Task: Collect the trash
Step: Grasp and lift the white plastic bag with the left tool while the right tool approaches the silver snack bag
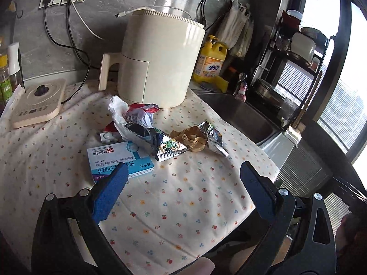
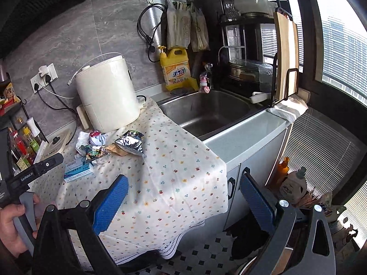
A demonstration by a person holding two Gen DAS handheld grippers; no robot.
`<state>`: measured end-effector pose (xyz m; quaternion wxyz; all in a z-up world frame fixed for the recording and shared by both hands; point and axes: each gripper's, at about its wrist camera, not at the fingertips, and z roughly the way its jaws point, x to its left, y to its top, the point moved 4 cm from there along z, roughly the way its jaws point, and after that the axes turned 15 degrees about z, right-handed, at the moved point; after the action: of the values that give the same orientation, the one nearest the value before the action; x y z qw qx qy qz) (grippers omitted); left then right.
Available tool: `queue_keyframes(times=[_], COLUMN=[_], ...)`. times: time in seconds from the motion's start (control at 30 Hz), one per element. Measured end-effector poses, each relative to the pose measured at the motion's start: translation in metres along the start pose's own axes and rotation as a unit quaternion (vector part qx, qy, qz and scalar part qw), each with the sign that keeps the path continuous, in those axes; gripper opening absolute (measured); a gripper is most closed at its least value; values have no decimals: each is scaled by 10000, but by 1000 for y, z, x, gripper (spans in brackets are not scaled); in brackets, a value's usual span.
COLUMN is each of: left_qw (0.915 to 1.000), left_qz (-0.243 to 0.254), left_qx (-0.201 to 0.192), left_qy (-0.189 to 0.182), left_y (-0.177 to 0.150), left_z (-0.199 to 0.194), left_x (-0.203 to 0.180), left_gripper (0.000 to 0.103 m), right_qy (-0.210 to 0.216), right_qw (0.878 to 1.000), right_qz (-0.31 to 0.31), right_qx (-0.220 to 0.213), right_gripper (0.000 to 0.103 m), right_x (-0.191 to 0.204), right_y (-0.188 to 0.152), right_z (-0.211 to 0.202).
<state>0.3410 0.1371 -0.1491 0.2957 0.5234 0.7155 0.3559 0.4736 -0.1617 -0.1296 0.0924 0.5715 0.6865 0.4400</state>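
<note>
Two claws hang released, left claw (image 1: 183,171) over the bench (image 1: 183,206), right claw (image 2: 183,183) off its front edge. Trash sits mid-bench: medicine box (image 1: 119,160), foil wrappers (image 1: 169,145), crumpled paper (image 1: 119,112). Slippery foil may escape; a low grab could snag the cloth.

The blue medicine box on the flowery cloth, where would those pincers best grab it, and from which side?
The medicine box lies flat, so probably across its two long edges, coming down from above. It is thin and rigid with straight sides. Take the end away from the foil wrapper that seems to overlap one corner. The left gripper is nearest, open and empty.
</note>
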Motion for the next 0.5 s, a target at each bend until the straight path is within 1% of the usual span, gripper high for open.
queue_keyframes(times=[0.07, 0.13, 0.27, 0.4, 0.5], left_qw=[10000, 9999, 9998, 9994, 9991], left_qz=[-18, -51, -24, 28, 123], left_qx=[-17, -20, -30, -10, 31], left_qy=[-5, -135, -199, -345, -408], left_y=[1, 2, 6, 15, 23], left_z=[1, 3, 7, 16, 25], left_x=[13, 24, 49, 74, 91], left_gripper=[97, 97, 97, 97, 94], right_qy=[49, 104, 212, 274, 235], right_qw=[10000, 9999, 9998, 9995, 9993], right_qz=[1, -4, 23, 163, 269], right_qx=[30, 24, 30, 81, 88], right_gripper=[95, 95, 95, 95, 95], right_x=[11, 24, 47, 66, 77], right_y=[0, 0, -1, -4, -8], right_z=[6, 12, 27, 44, 55])
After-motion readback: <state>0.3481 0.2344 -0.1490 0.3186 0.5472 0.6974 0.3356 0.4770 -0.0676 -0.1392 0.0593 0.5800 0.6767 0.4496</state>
